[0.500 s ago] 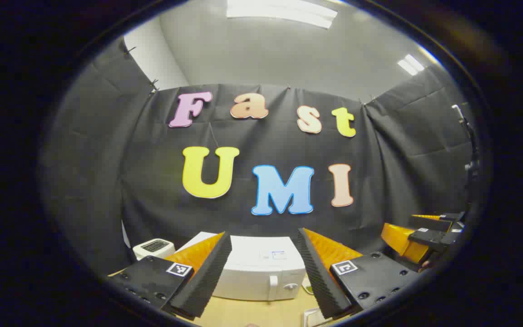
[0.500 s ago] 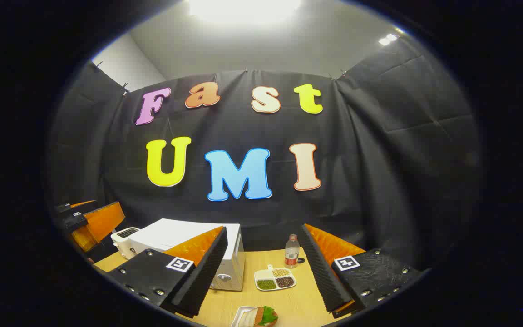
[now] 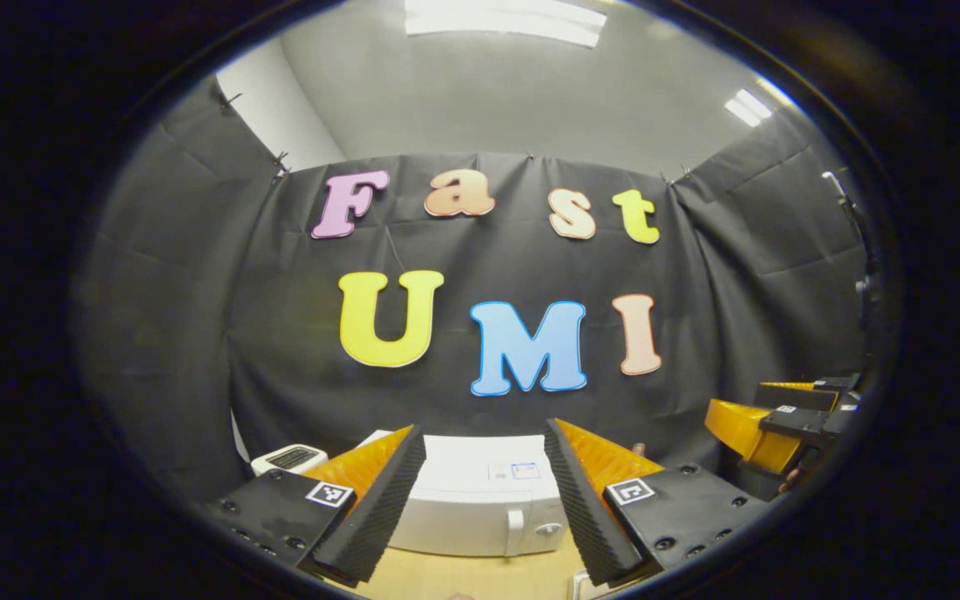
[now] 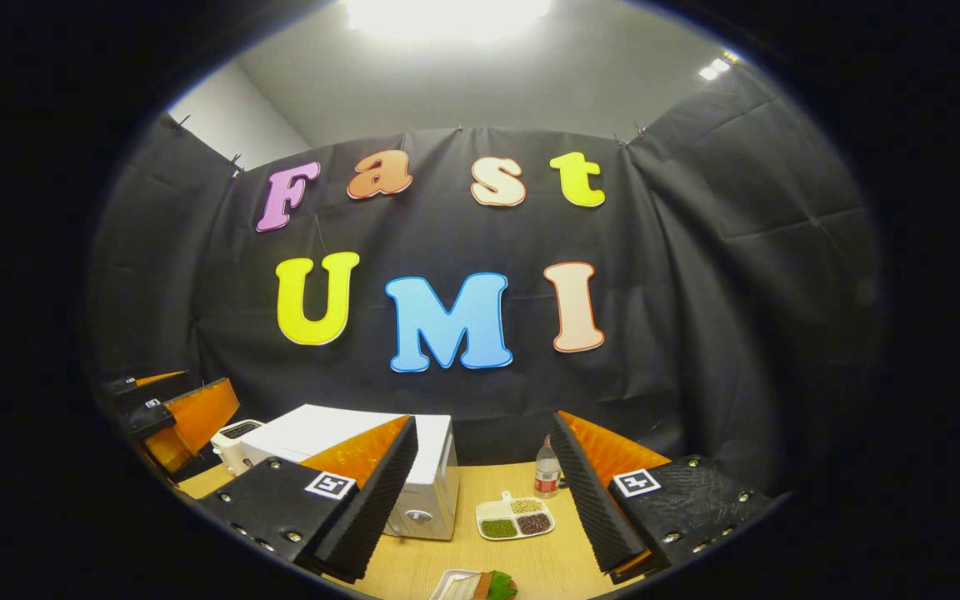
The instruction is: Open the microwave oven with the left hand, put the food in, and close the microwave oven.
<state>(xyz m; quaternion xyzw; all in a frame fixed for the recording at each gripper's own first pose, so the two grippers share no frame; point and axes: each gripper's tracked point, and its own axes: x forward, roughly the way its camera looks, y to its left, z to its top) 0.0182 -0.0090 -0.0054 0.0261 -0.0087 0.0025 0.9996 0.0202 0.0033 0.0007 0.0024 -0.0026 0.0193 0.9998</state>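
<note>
A white microwave oven [image 3: 480,500] stands on the wooden table with its door closed; its handle [image 3: 515,532] and a knob face me. My left gripper [image 3: 480,500] hovers open in front of it, well short of the door, nothing between its fingers. In the right gripper view the microwave [image 4: 347,450] sits to the left. The food [image 4: 488,586], a sandwich with green leaf on a white plate, lies at the bottom edge. My right gripper [image 4: 484,500] is open and empty above the table. The other gripper [image 4: 180,412] shows at far left.
A white toaster [image 3: 288,457] stands left of the microwave. A divided white dish [image 4: 515,518] with green, brown and dark beans and a small bottle [image 4: 546,477] stand on the wooden table [image 4: 447,558] to the right. The right gripper [image 3: 780,421] appears at the far right.
Both views have shifted slightly: the microwave and table items sit a little to the right and lower than before. Both grippers stay open.
</note>
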